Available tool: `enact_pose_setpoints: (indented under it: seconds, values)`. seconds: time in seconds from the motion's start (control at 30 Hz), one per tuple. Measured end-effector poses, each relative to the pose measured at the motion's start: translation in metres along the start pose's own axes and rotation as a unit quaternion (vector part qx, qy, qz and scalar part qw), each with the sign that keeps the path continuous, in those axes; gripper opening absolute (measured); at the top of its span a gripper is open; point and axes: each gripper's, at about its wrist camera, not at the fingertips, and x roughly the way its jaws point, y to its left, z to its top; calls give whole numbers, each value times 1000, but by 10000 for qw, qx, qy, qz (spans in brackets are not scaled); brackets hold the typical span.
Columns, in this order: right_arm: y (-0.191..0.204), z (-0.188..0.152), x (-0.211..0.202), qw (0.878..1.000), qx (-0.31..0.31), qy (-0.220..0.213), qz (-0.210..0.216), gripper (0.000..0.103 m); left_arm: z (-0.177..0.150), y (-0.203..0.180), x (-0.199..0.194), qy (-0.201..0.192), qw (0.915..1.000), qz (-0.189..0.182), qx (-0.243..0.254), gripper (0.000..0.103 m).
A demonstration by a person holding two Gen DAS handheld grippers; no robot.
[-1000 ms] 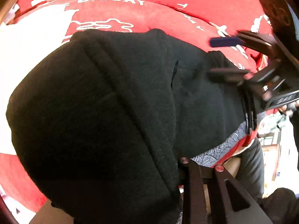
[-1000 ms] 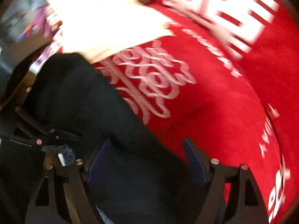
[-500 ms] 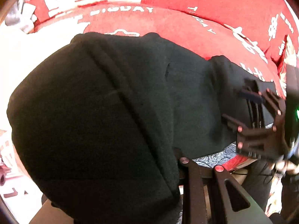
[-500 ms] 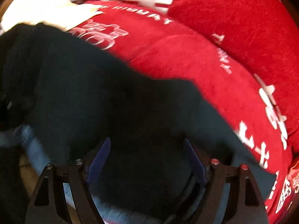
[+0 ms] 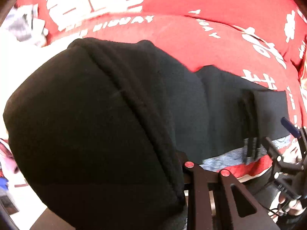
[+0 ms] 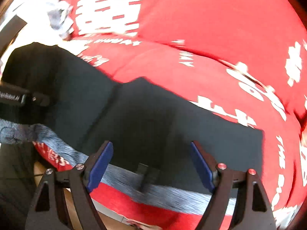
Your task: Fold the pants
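The black pants are laid across a red blanket w/ white lettering, on what looks like a bed or sofa; which one can't be told. One end is bunched into a thick heap right in front of the left tool, where fabric is draped over it. Only one finger of the left tool is seen, the other buried under cloth, so whether it's clenched on the pants can't be told.

The right tool is released, its blue pads spread wide, hovering over the flat, stretched end near the lower edge; no cloth is seen caught between them.

Risks, as judged from here:
- If only the top layer is pinched by the right tool, the layers would be separated and the fold skewed.
- If the left end is pulled while the bunch isn't smoothed, creases would be locked in.
- The blanket could be nipped along w/ the pants, since the fabric lies flush on it, and dragged.
- The edge near the blanket's front could be slid off if tugged toward the person.
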Motion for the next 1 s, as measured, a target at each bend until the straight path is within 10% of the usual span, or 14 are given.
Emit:
enact_pose_setpoints:
  seconds: [0.33, 0.57, 1.0]
  values:
    - [-104, -58, -4, 9903, 957, 412, -919, 84, 11, -164, -31, -8, 9900, -704, 1225, 27]
    - [-132, -76, -10, 9866, 1345, 420, -824, 84, 27, -253, -25, 243, 9798, -996, 1715, 27]
    - [-165, -108, -27, 9813, 1674, 425, -845, 84, 51, -322, 62, 925, 9752, -383, 1973, 38]
